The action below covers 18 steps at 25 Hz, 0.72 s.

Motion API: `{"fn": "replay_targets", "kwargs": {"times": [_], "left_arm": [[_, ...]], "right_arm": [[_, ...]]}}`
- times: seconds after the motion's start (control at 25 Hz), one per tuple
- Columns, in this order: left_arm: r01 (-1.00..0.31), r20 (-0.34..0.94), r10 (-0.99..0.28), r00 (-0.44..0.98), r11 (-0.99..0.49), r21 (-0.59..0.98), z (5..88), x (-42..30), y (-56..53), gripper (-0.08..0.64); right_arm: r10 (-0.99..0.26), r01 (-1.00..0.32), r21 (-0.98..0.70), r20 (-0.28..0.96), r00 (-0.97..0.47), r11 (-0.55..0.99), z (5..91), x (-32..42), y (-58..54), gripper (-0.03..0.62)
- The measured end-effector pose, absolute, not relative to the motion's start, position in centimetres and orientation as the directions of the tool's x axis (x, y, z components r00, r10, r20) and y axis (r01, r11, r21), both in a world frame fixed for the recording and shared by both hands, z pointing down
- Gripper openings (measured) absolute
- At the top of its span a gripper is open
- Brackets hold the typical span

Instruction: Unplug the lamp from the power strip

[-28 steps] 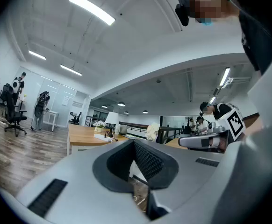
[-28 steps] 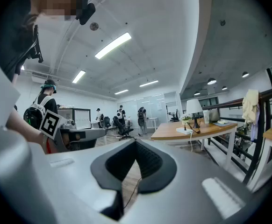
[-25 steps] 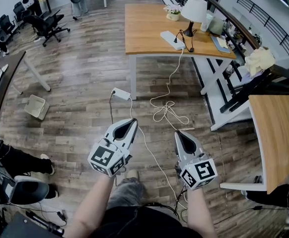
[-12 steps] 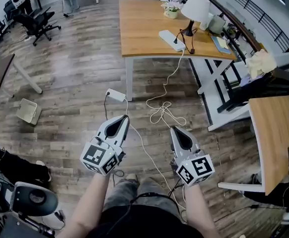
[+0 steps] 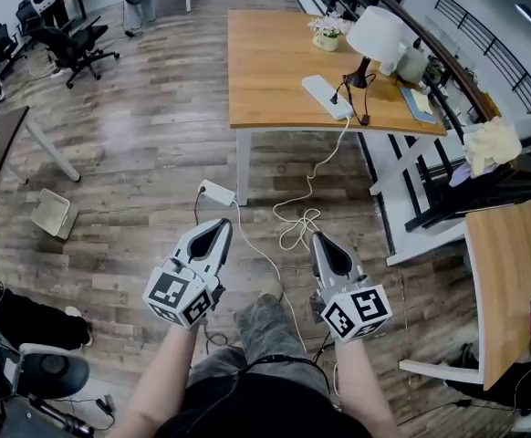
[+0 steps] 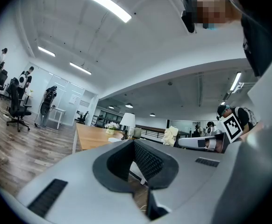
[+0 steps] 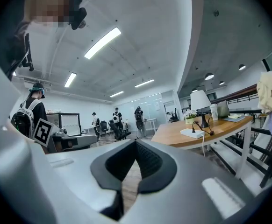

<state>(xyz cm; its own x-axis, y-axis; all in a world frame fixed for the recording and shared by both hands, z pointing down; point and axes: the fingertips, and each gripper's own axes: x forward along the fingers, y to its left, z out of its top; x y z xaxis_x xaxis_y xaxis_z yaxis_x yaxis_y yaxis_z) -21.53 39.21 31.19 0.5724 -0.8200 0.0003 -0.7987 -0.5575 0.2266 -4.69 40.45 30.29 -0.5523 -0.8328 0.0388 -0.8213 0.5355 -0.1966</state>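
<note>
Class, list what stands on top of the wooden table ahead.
A white power strip with a black plug in it, a white-shaded lamp, a small flower pot and a blue notebook. The lampshade covers part of what stands behind it.

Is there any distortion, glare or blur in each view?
Head view: wide lens bends the table edges; pale glare on the floor. Left gripper view: dark round corners, ceiling lights bright. Right gripper view: same corners; the lamp looks sharp.
</note>
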Motion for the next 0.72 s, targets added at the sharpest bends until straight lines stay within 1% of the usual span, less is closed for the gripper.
{"fn": "replay_targets", "kwargs": {"times": [0.4,0.72], "left_arm": [[-0.786,-0.009,-0.807,0.590,-0.577,0.221,29.9,-17.1,26.7,-0.003],[-0.770,-0.021,-0.791,0.612,-0.601,0.215,30.1,-12.2,18.6,-0.003]], "right_arm": [[-0.822,-0.810,-0.198,0.034,-0.568,0.552,30.1,-1.6,28.0,0.008],[-0.825,-0.818,-0.179,0.053,-0.563,0.546,30.8,2.1,21.0,0.008]]}}
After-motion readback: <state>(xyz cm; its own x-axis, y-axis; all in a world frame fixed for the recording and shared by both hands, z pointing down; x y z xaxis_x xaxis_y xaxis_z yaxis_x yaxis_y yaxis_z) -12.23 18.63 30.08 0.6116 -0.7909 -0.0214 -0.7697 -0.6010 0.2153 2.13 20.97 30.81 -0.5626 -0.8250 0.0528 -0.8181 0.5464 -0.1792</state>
